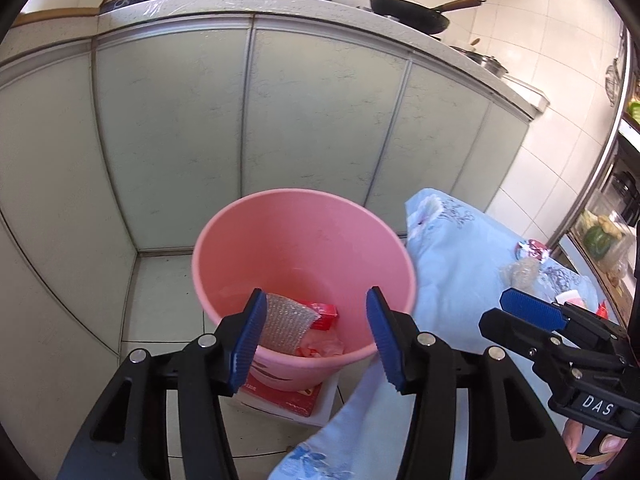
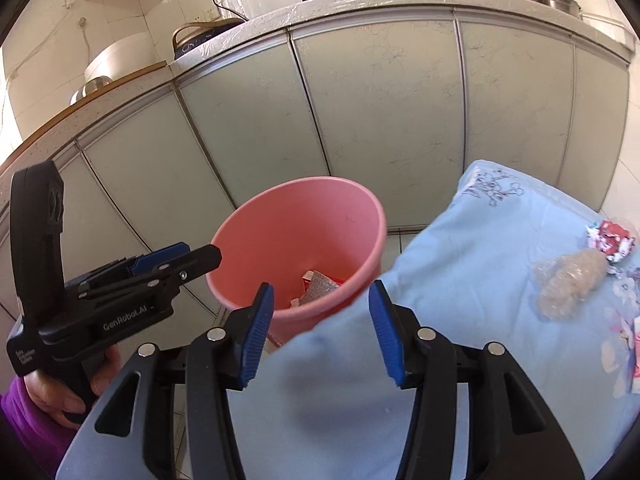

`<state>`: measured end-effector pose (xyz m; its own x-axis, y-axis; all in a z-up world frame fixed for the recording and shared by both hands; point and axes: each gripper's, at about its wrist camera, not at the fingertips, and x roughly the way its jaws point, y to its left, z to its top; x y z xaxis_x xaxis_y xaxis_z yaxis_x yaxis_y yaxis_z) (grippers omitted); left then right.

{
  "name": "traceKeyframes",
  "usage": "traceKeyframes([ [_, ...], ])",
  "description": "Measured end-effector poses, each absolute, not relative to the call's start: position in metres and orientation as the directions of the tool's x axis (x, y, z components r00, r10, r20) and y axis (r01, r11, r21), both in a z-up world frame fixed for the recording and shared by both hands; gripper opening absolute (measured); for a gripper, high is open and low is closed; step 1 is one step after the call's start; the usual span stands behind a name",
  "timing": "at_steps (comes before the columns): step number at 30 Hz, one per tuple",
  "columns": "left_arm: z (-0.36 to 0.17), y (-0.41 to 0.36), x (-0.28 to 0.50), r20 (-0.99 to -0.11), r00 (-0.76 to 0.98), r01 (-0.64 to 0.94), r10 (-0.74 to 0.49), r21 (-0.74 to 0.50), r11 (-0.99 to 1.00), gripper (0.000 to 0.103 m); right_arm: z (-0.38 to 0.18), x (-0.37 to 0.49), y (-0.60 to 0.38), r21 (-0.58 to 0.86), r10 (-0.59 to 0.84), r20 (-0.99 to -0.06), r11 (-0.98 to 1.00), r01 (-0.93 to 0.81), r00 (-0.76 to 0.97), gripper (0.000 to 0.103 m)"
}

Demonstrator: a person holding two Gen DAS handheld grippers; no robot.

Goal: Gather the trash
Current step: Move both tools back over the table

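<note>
Right now my left gripper [image 1: 316, 334] hangs over the pink bucket [image 1: 240, 256] with its jaws spread wide and nothing between them; bubble wrap [image 1: 282, 326] and a red packet [image 1: 324, 314] lie at the bottom. My right gripper [image 2: 320, 330], equally wide and bare, sits over the near edge of the blue cloth [image 2: 460, 280], where a clear plastic wad [image 2: 568, 282] and a red-and-white wrapper [image 2: 610, 240] lie far right.

"DAS" reads on the black body of the right gripper [image 1: 532, 308]; "GenRobot.AI" reads on the black body of the left gripper [image 2: 176, 260], behind its fingers.
</note>
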<state>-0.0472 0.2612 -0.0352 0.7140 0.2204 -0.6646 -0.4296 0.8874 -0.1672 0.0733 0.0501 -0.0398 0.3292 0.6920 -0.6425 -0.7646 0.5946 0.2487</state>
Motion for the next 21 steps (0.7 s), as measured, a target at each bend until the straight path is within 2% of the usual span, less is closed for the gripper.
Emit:
traceKeyframes([
  [12, -0.033, 0.218, -0.032, -0.681, 0.726, -0.331, 0.1, -0.217, 0.918, 0.052, -0.04, 0.053, -0.038, 0.212, 0.621, -0.647, 0.704, -0.678, 0.443, 0.05],
  [16, -0.029, 0.199, -0.026, -0.677, 0.732, -0.278, 0.072, -0.201, 0.939, 0.058, -0.045, 0.052, -0.075, 0.218, 0.593, -0.642, 0.749, -0.625, 0.486, 0.05],
  [21, -0.027, 0.173, -0.014, -0.676, 0.735, -0.215, 0.043, -0.172, 0.961, 0.061, -0.052, 0.054, -0.113, 0.221, 0.543, -0.643, 0.807, -0.548, 0.54, 0.05],
])
